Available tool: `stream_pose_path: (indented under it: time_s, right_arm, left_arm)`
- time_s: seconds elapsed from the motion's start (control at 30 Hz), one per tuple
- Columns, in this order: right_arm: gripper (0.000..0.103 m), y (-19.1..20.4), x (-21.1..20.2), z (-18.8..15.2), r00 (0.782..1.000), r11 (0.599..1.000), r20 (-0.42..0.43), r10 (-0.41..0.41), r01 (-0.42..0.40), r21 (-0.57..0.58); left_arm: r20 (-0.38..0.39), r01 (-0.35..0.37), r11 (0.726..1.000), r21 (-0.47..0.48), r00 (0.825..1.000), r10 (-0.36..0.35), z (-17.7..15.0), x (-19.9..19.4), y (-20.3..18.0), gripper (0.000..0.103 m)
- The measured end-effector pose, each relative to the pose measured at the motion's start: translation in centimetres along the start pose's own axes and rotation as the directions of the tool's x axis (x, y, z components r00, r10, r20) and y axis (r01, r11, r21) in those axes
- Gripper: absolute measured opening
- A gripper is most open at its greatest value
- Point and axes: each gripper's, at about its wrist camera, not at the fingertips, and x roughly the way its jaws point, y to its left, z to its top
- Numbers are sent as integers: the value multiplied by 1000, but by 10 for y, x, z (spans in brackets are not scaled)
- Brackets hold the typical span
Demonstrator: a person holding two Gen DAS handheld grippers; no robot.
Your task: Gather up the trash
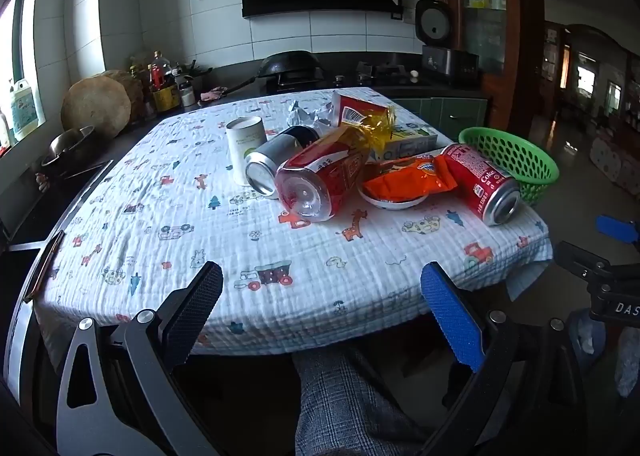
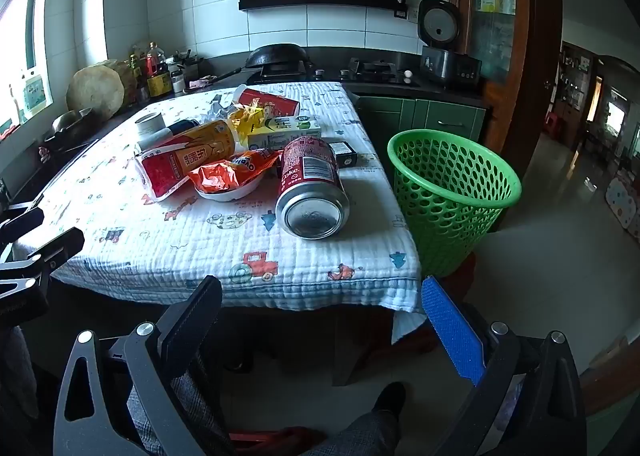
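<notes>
1. Nearest, both tools hang off the near edge of the table (image 2: 168,256), holding nothing. The left hand-held gripper (image 1: 322,306) has its jaws spread wide apart, and so does the right hand-held gripper (image 2: 322,320). Neither touches any trash.

2. Next, taking the red Coke can (image 2: 312,186) as landmark: it lies on its side on the patterned cloth, its base toward the viewer, closest to the right tool. It looks empty, so likely light, thin-walled and easy to dent. It is smooth and free to roll. A hold across the middle of its round body seems safest.

3. Just left of the can, an orange snack wrapper (image 2: 232,172) rests in a white dish (image 2: 230,192). The wrapper is probably feather-light and crinkly, best pinched at a raised fold, leaving the dish behind.

4. Further left of the can, a clear bottle with a red label (image 1: 320,180) lies on its side. It probably flexes and slides; grip its labelled middle.

5. Behind the bottle, a silver can (image 1: 268,164) lies down beside an upright white paper cup (image 1: 244,148). The cup should crush easily.

6. Behind the can, a carton (image 2: 286,132), a small dark box (image 2: 344,154) and crumpled foil (image 1: 304,112) sit deeper in the pile.

7. Right of the can, off the table edge, stands a green perforated basket (image 2: 452,192), the likely place for trash.
</notes>
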Motion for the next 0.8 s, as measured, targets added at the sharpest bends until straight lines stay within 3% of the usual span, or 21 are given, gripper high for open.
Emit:
stream_pose_path:
  time_s: [0.8]
  right_arm:
    - [97,-9,2,0,1000,1000,-10,3,-3,9]
  left_arm:
    - [-6,10,999,34,1000,-10,4,5,-12,98]
